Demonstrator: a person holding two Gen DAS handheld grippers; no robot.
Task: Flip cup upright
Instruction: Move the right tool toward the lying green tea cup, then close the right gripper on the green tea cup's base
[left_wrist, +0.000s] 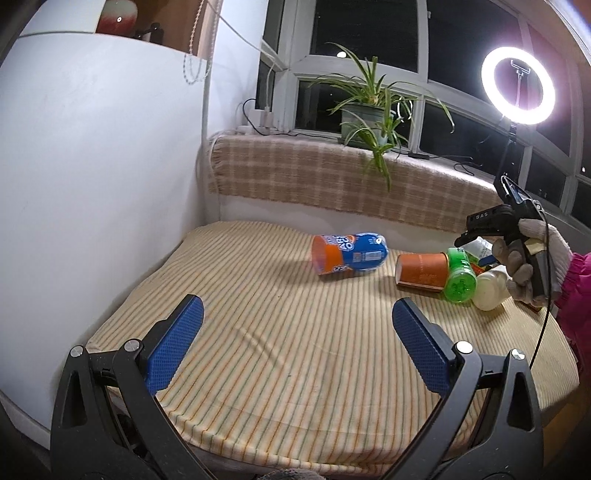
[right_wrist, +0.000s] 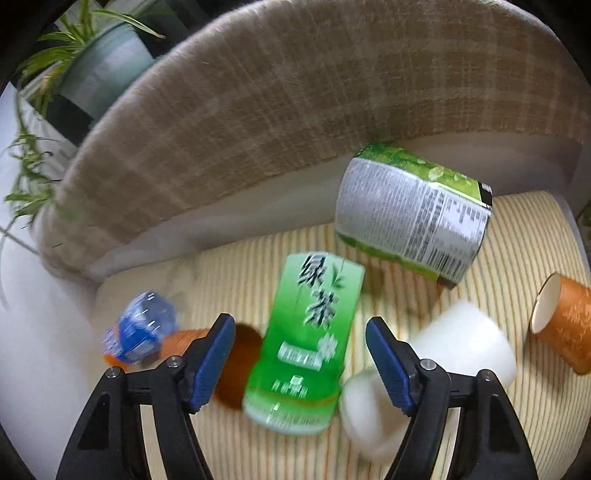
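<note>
On the striped table cover (left_wrist: 295, 350), my left gripper (left_wrist: 297, 345) hangs wide open and empty; my right gripper (right_wrist: 300, 363), also spread wide, straddles a green tea bottle (right_wrist: 306, 347), beyond it the orange cup (left_wrist: 423, 271) lying on its side.

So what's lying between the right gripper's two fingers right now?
In the right wrist view, the green tea cup lies on its side between the open right gripper fingers.

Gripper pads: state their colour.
Blue, textured pads on black jaws, clearest in the left wrist view.
</note>
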